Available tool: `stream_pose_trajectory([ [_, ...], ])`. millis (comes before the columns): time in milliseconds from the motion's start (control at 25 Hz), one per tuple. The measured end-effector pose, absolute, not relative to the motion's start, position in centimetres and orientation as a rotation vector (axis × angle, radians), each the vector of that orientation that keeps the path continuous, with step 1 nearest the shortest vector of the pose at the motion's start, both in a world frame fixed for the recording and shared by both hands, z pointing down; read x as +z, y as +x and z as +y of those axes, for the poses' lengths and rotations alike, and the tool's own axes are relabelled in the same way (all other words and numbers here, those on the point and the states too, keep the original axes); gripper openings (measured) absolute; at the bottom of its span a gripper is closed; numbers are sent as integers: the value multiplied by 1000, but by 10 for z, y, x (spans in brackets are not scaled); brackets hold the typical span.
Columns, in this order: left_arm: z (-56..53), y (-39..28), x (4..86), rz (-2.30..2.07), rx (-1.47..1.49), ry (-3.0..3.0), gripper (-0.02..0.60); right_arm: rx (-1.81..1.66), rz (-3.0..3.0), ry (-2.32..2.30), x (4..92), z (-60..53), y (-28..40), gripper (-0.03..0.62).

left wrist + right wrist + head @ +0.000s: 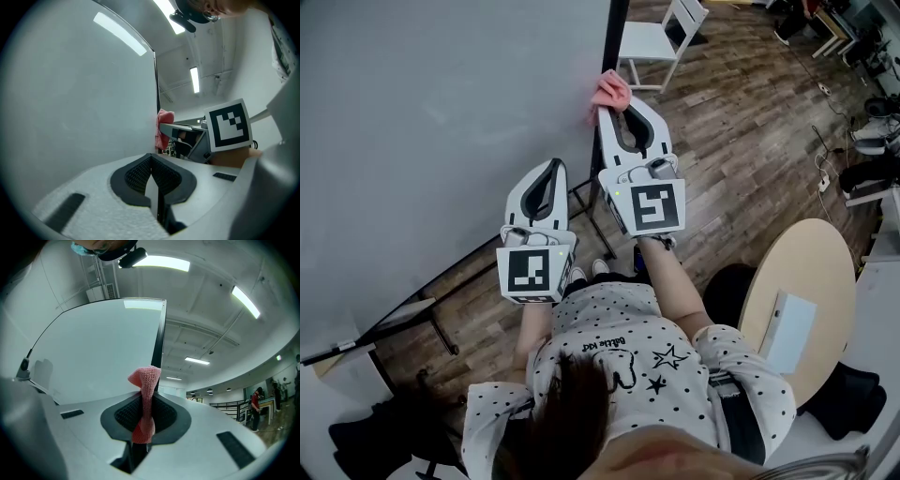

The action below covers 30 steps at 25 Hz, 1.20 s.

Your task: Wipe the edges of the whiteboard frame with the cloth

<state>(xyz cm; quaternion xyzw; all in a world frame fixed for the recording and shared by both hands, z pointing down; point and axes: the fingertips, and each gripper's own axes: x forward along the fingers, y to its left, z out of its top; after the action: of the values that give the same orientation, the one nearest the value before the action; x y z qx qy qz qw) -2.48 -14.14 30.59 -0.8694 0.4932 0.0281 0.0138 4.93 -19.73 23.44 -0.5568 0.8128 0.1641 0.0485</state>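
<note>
Starting on the left: the whiteboard [441,122] fills that whole side of the head view, with nothing written on it that I can see. My left gripper [554,166] hangs low in front of the board face, close to it, though I can't tell if it's touching. Its jaws are pressed together with nothing between them. I'd say it's just parked there so it's out of the way, since the wiping is a one-hand job.

Next over is the right gripper [619,105], raised higher and pointed at the dark frame [616,33] running down the board's right edge. Its jaws are clamped on the pink cloth [611,91], pinching it in the middle so a bunched tuft sticks out past the tips. That tuft looks pressed against the frame edge, which makes sense to me: cloth leads, plastic stays off the board. So I'd call this mid-wipe on the right-hand edge.

Further right there's a white chair [661,37] on the wood floor and a round table [811,258], both well clear of the action.
</note>
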Motion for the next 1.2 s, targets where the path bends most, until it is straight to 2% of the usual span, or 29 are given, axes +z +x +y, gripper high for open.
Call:
stream_pose_trajectory([
  [1200, -140, -41, 303, 1598, 66, -2699, 15, 390, 2571, -1683, 263, -204, 46, 32],
])
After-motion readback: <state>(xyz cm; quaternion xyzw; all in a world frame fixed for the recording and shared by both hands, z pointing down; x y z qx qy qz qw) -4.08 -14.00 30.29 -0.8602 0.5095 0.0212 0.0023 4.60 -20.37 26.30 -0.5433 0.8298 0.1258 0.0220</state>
